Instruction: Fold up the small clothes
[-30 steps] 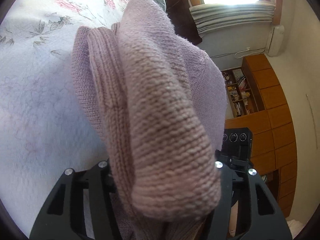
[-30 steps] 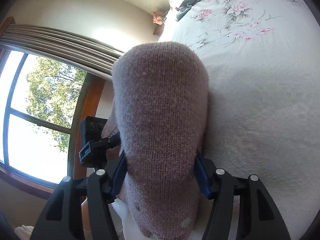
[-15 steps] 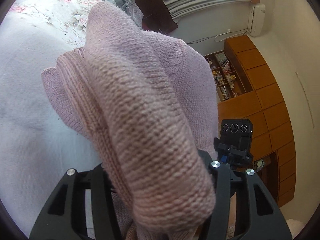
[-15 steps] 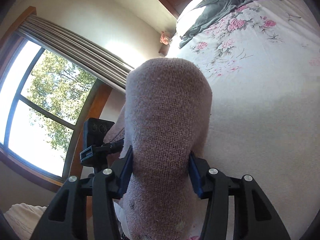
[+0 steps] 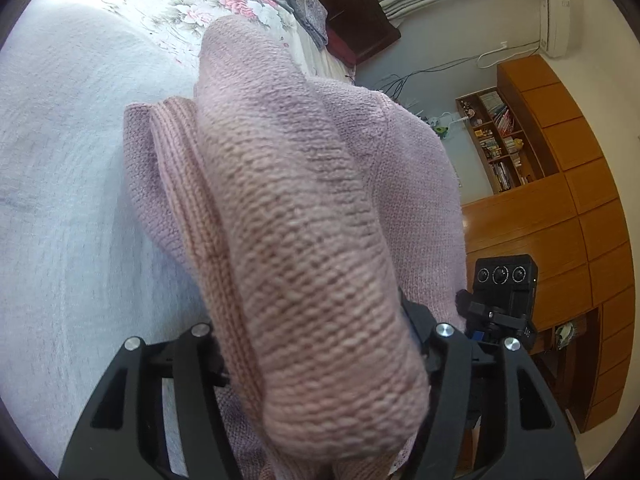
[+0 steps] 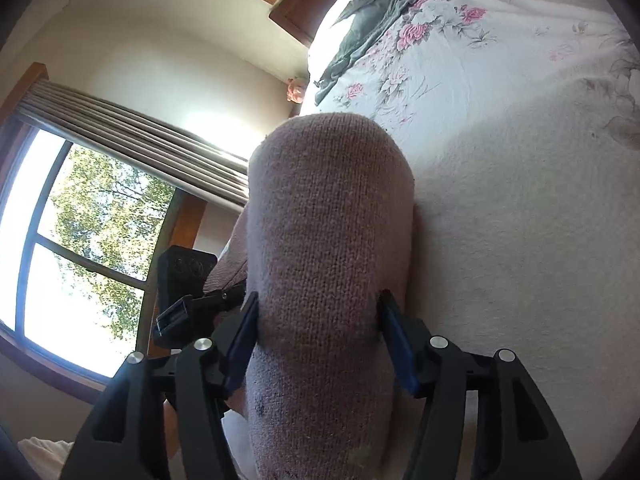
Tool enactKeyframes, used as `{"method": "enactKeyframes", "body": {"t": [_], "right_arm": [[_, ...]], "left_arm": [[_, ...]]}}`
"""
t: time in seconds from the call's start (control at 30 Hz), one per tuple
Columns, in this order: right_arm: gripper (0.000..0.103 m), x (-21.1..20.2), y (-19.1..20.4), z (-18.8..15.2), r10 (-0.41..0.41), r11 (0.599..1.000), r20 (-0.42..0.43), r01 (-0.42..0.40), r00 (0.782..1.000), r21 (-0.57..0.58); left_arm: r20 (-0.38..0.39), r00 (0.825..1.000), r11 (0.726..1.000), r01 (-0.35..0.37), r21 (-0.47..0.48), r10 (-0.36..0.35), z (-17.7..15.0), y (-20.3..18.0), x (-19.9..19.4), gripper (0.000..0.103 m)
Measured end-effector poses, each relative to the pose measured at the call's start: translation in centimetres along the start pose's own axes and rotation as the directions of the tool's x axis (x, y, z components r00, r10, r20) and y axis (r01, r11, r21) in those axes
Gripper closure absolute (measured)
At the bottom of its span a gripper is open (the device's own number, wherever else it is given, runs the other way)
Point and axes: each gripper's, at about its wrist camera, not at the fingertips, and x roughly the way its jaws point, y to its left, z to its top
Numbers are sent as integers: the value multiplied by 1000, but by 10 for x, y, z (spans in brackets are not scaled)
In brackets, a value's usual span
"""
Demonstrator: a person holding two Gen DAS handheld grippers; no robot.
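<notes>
**Mia:** What is the biggest thing here?

**Ben:** The big bed with the fuzzy white blanket and pink flowers (image 6: 520, 200). It is soft and flat, so I think it is a good place to fold on.

**Mia:** And where is the thing to fold?

**Ben:** The soft pink knitted sweater (image 5: 288, 208) is up in the air over the bed. It hangs between the two black tools. It is held at two spots, I think so it can open out and not bunch up.

**Mia:** What does the left gripper (image 5: 320, 360) do?

**Ben:** Its jaws squeeze a thick lump of the sweater. The knit bulges up over them and hides their tips.

**Mia:** And the right gripper (image 6: 320, 340)?

**Ben:** Its blue-padded jaws pinch another fat roll of the same sweater, one pad on each side.

**Mia:** Is the folding done?

**Ben:** I think not. The sweater is not lying flat on the bed yet. It likely has to go down first.
</notes>
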Motion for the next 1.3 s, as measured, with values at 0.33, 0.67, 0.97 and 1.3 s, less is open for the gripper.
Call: {"method": "enactKeyframes", "body": {"t": [0.33,0.67,0.97,1.3], "right_arm": [[26,-34,4,-50,-26,999,-82,22,996,-41],[57,-19,2,-65,-6,1000,-130,3,992,-28],[71,-16,10,-75,-122,991,-124,114,985,-71],[13,-44,77,-91,-422,871,72,426,904,-247]], "left_arm": [[60,990,991,-130,22,128,-49,-31,-69,31],[41,968,968,-249,1,249,-97,-43,-61,37],[-3,952,952,-306,-11,306,-89,-15,-47,40],[53,920,920,-391,33,389,-103,-48,-80,18]]}}
